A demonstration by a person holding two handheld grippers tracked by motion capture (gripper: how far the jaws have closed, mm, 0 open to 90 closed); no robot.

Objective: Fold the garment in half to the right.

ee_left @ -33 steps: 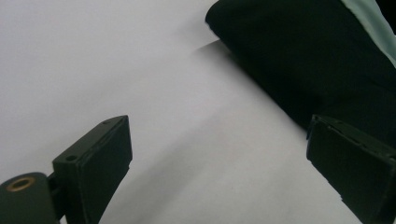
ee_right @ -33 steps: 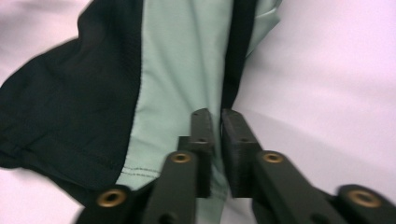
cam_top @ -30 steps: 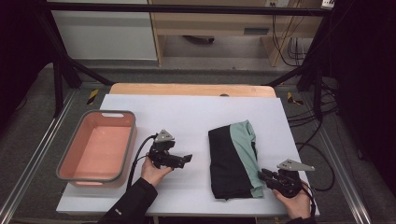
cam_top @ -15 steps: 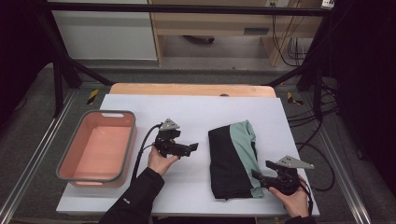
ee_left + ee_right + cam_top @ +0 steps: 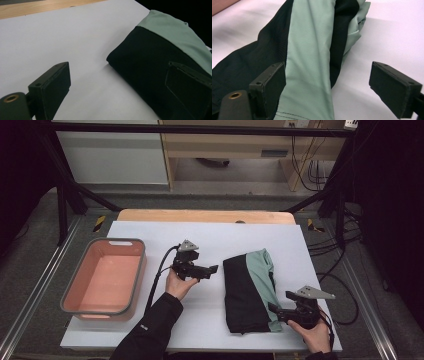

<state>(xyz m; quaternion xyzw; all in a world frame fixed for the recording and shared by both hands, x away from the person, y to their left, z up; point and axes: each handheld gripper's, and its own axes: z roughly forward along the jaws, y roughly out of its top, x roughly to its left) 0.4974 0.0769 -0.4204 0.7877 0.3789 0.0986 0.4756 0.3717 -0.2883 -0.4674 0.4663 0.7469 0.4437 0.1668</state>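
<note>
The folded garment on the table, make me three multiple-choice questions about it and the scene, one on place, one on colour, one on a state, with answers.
1. Where does the pink basin sit on the white table?
A. At the table's left side
B. At the far right corner
C. On top of the garment

2. What colours is the folded garment?
A. Red and white
B. Black and pale green
C. All yellow

3. How does the right claw stand?
A. Shut on the garment
B. Open, at the garment's near right corner
C. Inside the basin

Answers: 1 A, the high view shows the basin left of both hands. 2 B, black and green panels show. 3 B, the right gripper view shows its jaws apart, just opened.
</note>
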